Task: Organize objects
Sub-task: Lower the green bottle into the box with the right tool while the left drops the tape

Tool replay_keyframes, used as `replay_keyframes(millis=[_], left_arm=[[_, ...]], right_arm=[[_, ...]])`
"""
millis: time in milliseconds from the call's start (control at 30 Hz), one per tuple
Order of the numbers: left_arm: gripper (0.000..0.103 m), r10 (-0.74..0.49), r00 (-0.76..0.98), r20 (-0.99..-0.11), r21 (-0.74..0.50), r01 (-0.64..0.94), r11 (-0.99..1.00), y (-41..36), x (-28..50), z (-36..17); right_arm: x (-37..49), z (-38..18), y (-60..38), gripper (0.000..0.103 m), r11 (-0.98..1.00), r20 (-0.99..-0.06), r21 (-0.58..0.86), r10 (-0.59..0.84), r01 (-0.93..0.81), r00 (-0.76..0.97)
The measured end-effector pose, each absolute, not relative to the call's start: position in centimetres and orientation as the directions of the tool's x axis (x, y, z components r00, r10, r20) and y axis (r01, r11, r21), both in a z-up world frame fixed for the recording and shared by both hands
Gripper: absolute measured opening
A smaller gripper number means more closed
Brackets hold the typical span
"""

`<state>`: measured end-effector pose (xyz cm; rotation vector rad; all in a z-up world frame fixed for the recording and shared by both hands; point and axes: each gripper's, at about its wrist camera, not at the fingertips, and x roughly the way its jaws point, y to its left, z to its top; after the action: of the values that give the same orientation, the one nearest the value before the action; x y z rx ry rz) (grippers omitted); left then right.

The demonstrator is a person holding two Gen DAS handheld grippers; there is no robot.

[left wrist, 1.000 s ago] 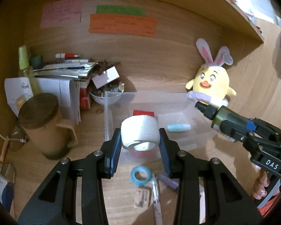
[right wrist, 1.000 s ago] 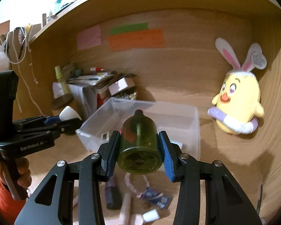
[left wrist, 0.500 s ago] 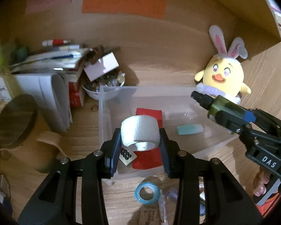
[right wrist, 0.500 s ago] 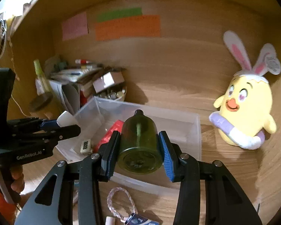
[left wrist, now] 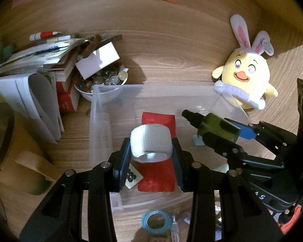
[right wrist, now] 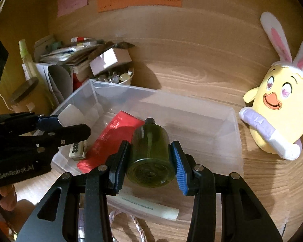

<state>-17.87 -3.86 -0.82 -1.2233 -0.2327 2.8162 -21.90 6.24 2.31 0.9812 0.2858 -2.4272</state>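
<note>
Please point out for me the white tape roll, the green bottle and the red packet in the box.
white tape roll (left wrist: 150, 141), left wrist view, on its outer side.
green bottle (right wrist: 150, 143), right wrist view, on its body.
red packet (right wrist: 113, 135), right wrist view, on its flat face.

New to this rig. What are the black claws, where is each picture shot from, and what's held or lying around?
No robot arm here: a person holds a two-finger gripper in each hand, with a fisheye camera looking along its fingers.

The left view shows the left gripper shut on a white tape roll. The right view shows the right gripper shut on a green bottle. Each gripper also appears from the side in the other's picture.

Both hang over a clear plastic bin on a wooden desk. In it lies a red packet. Beside it stand a plush chick and a bowl of beads; a blue tape ring lies in front.
</note>
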Motion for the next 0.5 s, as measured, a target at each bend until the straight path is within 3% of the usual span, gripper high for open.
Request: replay_keyframes(millis=[400, 500], left_arm=[[0.039, 0.096, -0.666, -0.740, -0.115, -0.015, -0.993, -2.98, -18.36, -1.59], [0.048, 0.100, -0.661, -0.743, -0.117, -0.019, -0.993, -2.93, -18.33, -1.52]], right_arm=[[-22.29, 1.65, 5.62, 0.039, -0.852, -0.713, -0.049, -0.335, 0.521, -0.616], [-22.20, 1.83, 5.66, 0.040, -0.851, -0.713, -0.054, -0.333, 0.522, -0.618]])
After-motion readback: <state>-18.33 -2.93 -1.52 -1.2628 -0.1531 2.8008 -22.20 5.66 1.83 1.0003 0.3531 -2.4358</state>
